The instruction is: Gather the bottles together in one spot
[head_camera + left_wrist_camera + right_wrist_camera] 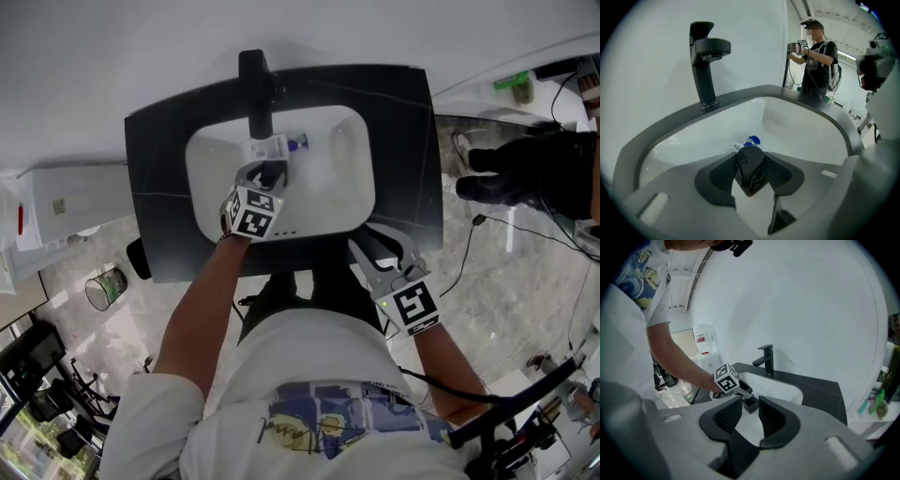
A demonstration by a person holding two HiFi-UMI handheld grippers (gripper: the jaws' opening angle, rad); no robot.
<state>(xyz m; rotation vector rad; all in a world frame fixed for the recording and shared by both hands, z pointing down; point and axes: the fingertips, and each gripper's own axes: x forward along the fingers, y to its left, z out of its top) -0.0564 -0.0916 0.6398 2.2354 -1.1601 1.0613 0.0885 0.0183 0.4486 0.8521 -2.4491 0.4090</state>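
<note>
Sink (349, 173) | left gripper (266, 172) jaws clamp dark object (750, 164) | right gripper (749, 409) jaws apart, empty

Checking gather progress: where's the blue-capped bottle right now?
In the head view, the blue-capped bottle lies in the white sink basin at the foot of the black faucet. Its cap points to the picture's right, just beyond the left gripper.
</note>
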